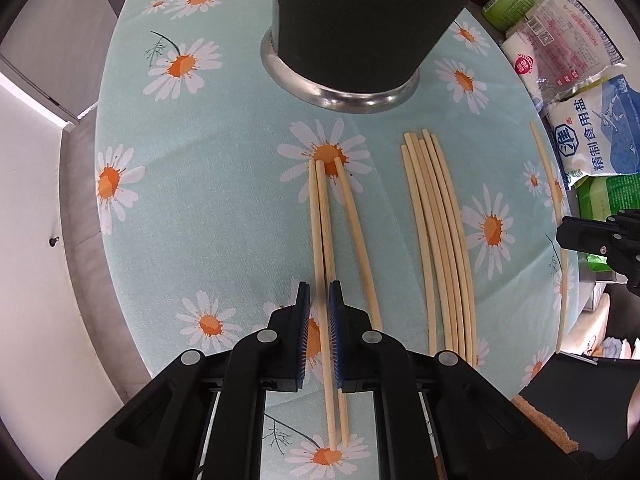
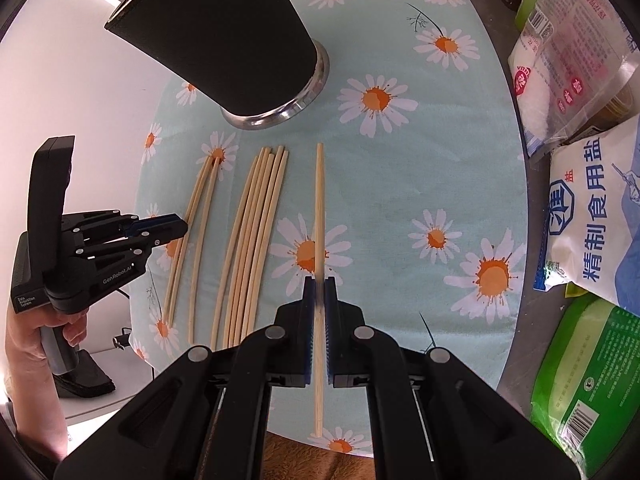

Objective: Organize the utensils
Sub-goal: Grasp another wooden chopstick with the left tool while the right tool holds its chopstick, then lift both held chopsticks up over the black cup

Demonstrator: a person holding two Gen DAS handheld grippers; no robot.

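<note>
Gripping a pale wooden chopstick (image 2: pixel 319 216) between its blue pads, the right gripper (image 2: pixel 319 292) occupies the lower centre of the right wrist view, jaws clamped on the stick, which runs from the bottom edge of the cloth up toward mid-frame. The left gripper (image 1: pixel 319 300) sits at lower centre of the left wrist view, jaws drawn together on a pair of chopsticks (image 1: pixel 323 240) lying side by side (whether both sticks are pinched or only one cannot be told). A third loose chopstick (image 1: pixel 356 240) lies just beside that pair, angled slightly to the right. A bundle of chopsticks (image 1: pixel 440 248) rests right of centre, well apart from the gripped pair, touching one another along their length. At upper centre stands a black cup with a metal base rim (image 1: pixel 344 32), upright on the daisy-print tablecloth (image 1: pixel 208 200). Food packets, including a white salt bag (image 2: pixel 596 216), line the right edge of both views. At the left edge of the right wrist view a hand (image 2: pixel 36 340) holds the left gripper's handle.
</note>
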